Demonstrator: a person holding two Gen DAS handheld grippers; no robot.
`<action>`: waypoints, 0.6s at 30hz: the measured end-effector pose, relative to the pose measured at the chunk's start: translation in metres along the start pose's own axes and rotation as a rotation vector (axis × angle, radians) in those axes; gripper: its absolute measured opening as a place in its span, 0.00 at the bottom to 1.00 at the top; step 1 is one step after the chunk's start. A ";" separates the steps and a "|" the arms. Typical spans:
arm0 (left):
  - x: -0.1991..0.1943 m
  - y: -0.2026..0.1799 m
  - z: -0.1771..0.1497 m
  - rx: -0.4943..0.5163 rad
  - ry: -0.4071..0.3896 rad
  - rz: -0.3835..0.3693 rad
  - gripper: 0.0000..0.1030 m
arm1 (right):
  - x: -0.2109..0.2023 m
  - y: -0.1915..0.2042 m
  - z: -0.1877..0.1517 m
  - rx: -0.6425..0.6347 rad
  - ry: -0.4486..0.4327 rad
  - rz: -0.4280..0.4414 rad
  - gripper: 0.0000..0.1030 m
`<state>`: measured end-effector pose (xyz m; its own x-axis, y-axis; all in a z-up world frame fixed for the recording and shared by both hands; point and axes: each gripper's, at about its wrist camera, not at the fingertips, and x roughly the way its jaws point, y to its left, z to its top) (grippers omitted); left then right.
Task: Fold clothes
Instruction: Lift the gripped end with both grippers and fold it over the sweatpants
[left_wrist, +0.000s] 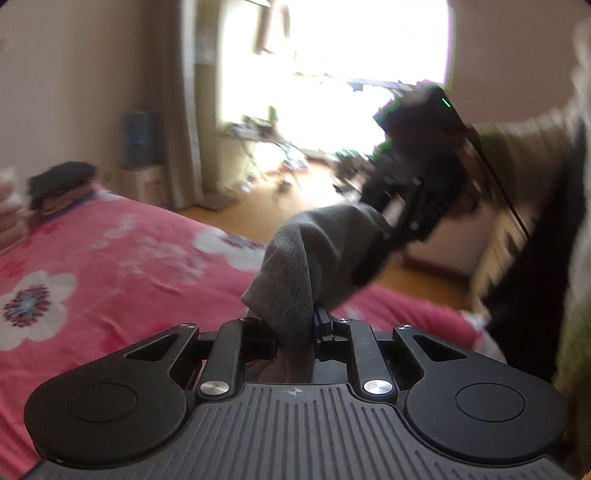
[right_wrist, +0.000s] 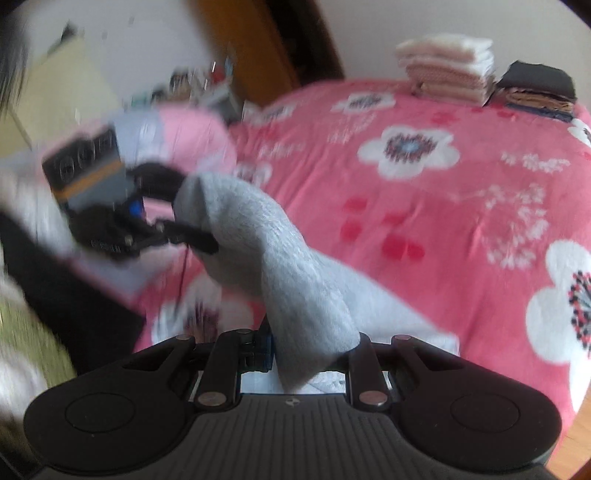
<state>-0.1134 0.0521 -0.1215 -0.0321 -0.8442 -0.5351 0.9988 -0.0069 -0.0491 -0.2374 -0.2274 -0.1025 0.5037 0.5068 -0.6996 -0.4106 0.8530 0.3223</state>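
While both grippers, left and right, pinch the grey garment, it stretches between them above the bed.

I saw a bed under a pink flowered cover, with a pale folded stack and a darker stack at its far edge.

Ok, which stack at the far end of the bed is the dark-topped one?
Start at the pink flowered bed and follow it to the far edge by the wall. Two folded stacks sit there: the dark-topped stack is on the right, lower than the taller cream stack beside it.
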 end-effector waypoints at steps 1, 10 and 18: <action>0.005 -0.005 -0.006 0.019 0.027 -0.024 0.15 | 0.003 0.005 -0.006 -0.021 0.028 -0.010 0.20; 0.053 -0.029 -0.056 0.103 0.219 -0.192 0.15 | 0.052 0.054 -0.063 -0.354 0.319 -0.116 0.20; 0.061 -0.030 -0.069 0.116 0.276 -0.232 0.26 | 0.077 0.091 -0.102 -0.667 0.496 -0.192 0.47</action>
<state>-0.1479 0.0378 -0.2106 -0.2510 -0.6370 -0.7289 0.9609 -0.2549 -0.1082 -0.3130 -0.1234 -0.1921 0.2833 0.1149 -0.9521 -0.7922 0.5876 -0.1649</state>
